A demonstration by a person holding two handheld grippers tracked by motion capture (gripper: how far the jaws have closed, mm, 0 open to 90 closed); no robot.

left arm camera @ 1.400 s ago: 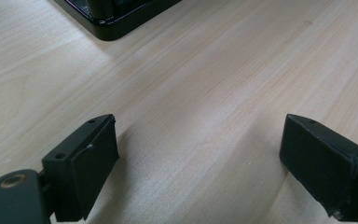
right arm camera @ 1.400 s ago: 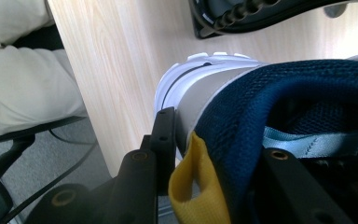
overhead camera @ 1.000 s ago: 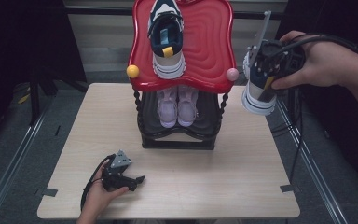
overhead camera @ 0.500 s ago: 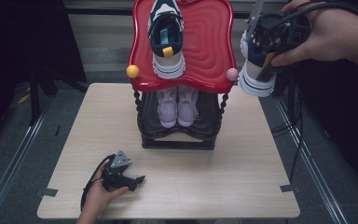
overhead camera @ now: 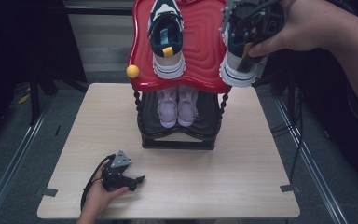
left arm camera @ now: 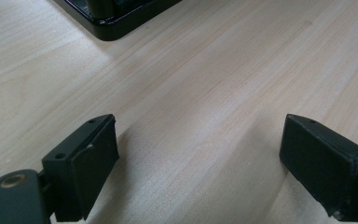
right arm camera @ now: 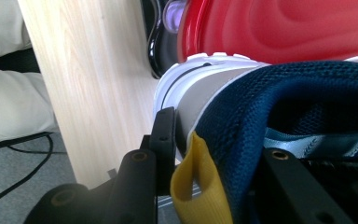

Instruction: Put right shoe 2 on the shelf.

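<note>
A navy and white sneaker (overhead camera: 167,39) with a yellow heel tab lies on the red top shelf (overhead camera: 200,56) of a shoe rack. Its mate (overhead camera: 237,65) hangs heel-up over the shelf's right edge, and my right gripper (overhead camera: 251,25) is shut on it. In the right gripper view the jaws (right arm camera: 214,186) clamp the heel collar of that sneaker (right arm camera: 279,102) beside its yellow tab, with the red shelf (right arm camera: 298,28) just beyond. My left gripper (overhead camera: 131,179) rests on the table near the front left, open, with bare wood between its jaws (left arm camera: 198,158).
A pair of pink shoes (overhead camera: 178,105) sits on the rack's black lower shelf (overhead camera: 177,140). A yellow ball (overhead camera: 133,71) tops the rack's left post. The wooden table (overhead camera: 242,177) has free room in front of the rack. Cables hang at the right.
My right gripper has carried the sneaker up and to the left, from beside the rack to over the red shelf's right edge. The left gripper has stayed put.
</note>
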